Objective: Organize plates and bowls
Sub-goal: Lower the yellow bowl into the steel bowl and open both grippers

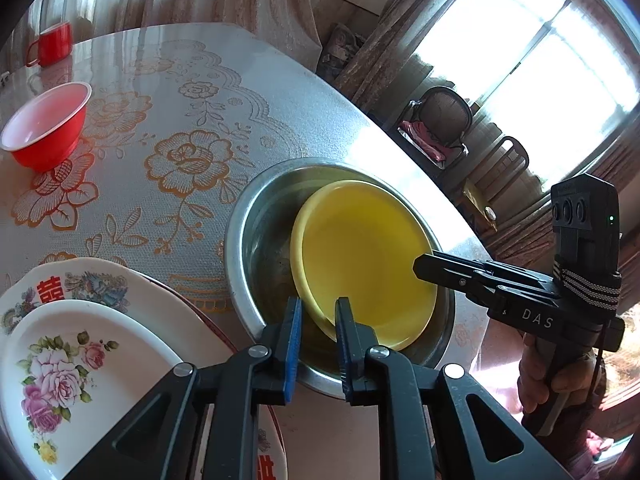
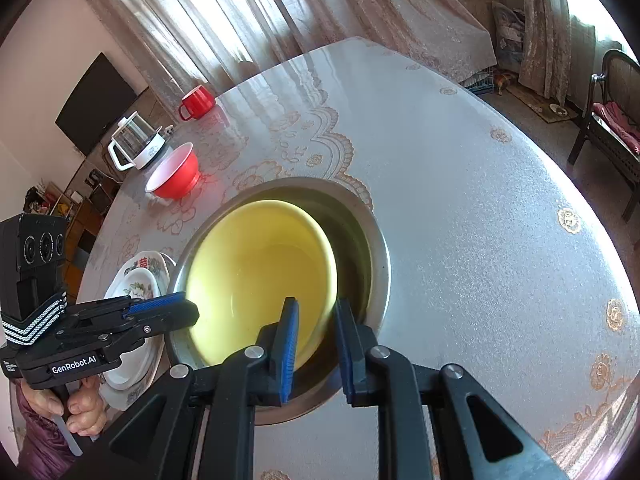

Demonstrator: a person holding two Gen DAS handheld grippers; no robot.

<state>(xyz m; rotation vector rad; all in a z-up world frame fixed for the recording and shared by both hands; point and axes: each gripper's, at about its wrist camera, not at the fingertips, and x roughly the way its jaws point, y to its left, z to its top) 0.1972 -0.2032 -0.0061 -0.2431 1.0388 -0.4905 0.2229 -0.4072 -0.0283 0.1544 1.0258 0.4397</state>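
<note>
A yellow plate lies tilted inside a steel basin on the table. My left gripper is at the plate's near-left rim, jaws nearly together with the rim between the blue pads. My right gripper straddles the opposite rim; its pads stand slightly apart from the plate. A red bowl stands upright farther back. Two white floral plates are stacked left of the basin.
A red mug and a glass kettle stand at the table's far side. The patterned tablecloth is bare right of the basin. A wooden chair stands beyond the table edge. Hands grip both handles.
</note>
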